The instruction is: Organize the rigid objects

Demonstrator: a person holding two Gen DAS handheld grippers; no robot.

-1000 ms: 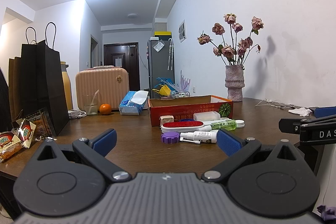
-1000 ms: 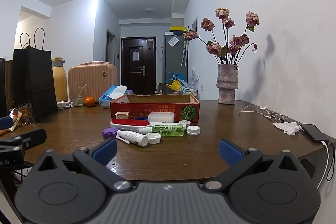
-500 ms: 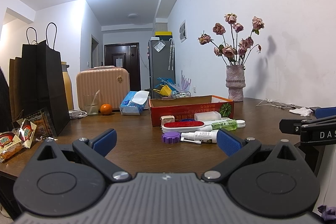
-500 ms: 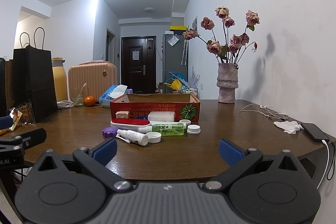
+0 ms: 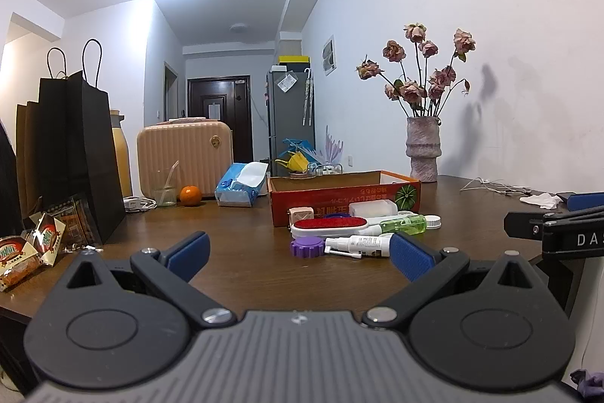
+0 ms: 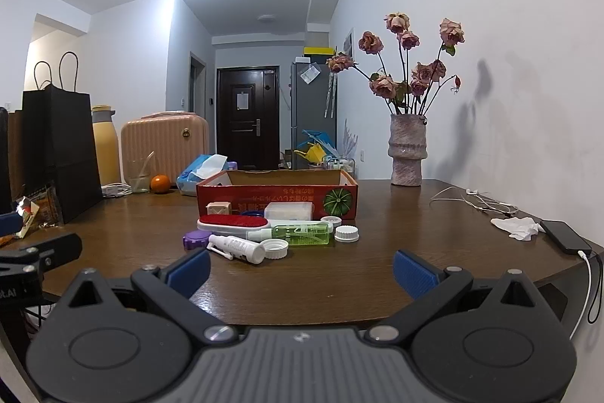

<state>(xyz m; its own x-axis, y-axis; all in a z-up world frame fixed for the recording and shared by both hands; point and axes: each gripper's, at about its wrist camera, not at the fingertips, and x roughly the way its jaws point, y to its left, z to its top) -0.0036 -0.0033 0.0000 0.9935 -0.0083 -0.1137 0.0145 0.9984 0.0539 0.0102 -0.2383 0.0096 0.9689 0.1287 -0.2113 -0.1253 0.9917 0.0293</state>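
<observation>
A red cardboard box [image 5: 343, 197] [image 6: 277, 201] stands open on the brown table. In front of it lie a red lint brush [image 5: 330, 225] [image 6: 232, 221], a green bottle [image 5: 404, 224] [image 6: 300, 234], a white spray bottle [image 5: 358, 245] [image 6: 238, 247], a purple lid [image 5: 307, 247] [image 6: 195, 238], white caps [image 6: 346, 233], a white case [image 6: 288, 210] and a beige cube [image 5: 301, 214]. My left gripper [image 5: 298, 253] is open and empty, short of the pile. My right gripper [image 6: 302, 270] is open and empty, near the table's front edge.
A vase of dried roses [image 6: 406, 153] stands at the back right. A phone, tissue and cables [image 6: 562, 235] lie right. Black paper bags [image 5: 71, 146], snack packets [image 5: 22, 248], a pink case [image 5: 185, 157], an orange [image 5: 189, 194] and a tissue pack [image 5: 241, 184] are left.
</observation>
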